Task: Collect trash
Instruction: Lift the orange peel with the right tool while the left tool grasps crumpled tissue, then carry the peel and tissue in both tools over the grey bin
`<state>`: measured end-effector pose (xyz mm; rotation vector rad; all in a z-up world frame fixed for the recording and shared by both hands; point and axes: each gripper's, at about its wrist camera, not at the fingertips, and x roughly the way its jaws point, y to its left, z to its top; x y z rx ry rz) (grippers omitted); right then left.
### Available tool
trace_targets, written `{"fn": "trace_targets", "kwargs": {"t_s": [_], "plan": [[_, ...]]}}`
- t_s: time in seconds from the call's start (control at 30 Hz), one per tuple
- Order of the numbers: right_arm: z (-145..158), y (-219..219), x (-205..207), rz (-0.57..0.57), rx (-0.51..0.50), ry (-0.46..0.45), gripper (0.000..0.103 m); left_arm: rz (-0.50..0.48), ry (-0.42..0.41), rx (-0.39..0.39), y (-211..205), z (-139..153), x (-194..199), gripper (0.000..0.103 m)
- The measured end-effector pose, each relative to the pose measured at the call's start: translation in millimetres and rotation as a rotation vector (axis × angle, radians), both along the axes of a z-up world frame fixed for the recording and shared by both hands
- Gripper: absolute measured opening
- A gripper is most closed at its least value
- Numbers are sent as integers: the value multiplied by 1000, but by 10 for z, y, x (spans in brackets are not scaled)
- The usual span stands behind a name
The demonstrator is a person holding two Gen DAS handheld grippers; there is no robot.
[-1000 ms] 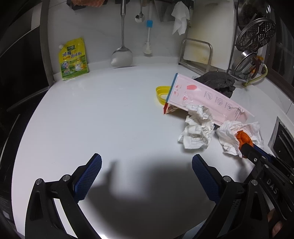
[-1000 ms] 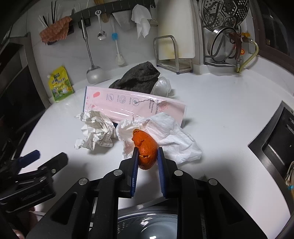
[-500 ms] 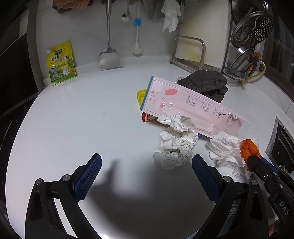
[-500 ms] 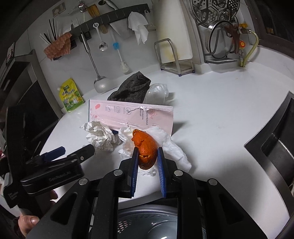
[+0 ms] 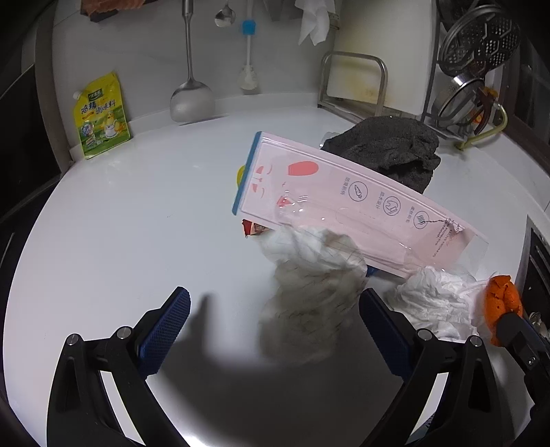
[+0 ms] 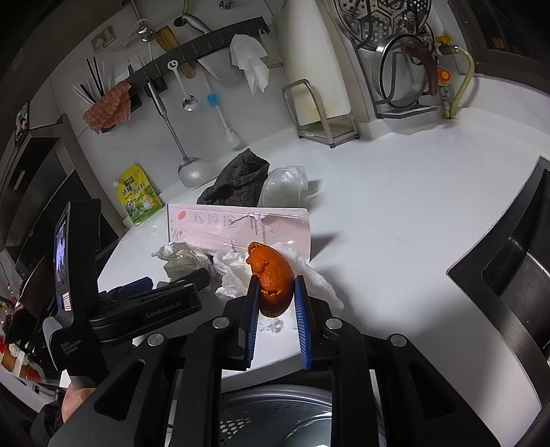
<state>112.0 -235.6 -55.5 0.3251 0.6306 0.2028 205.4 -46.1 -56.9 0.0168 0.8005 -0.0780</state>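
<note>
The worktop [image 5: 120,223] carries two paper wads: one crumpled printed paper [image 5: 312,285] and one white tissue [image 5: 436,302]. There is one piece of orange peel [image 6: 273,278], one pink flat package [image 5: 343,199], one dark grey cloth [image 5: 388,151], one clear crumpled plastic bag [image 6: 285,182], one yellow lid [image 5: 240,175], partly hidden, and one yellow-green seasoning pouch [image 5: 101,117]. On the wall hang one ladle [image 5: 190,99], one small spoon [image 5: 223,15] and one blue-topped brush [image 5: 248,51].
</note>
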Motion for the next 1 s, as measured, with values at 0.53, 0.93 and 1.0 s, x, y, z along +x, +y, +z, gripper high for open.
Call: {"fn": "trace_targets", "kwargs": {"t_s": [0.53, 0.93, 1.0], "plan": [[12, 14, -71, -15, -26, -2, 20, -63, -30, -37, 147, 88, -198, 44], [185, 29, -330, -37, -39, -44, 20, -46, -65, -38, 388, 290, -490, 44], [199, 62, -360, -32, -43, -44, 20, -35, -65, -38, 443, 295, -505, 44]]}}
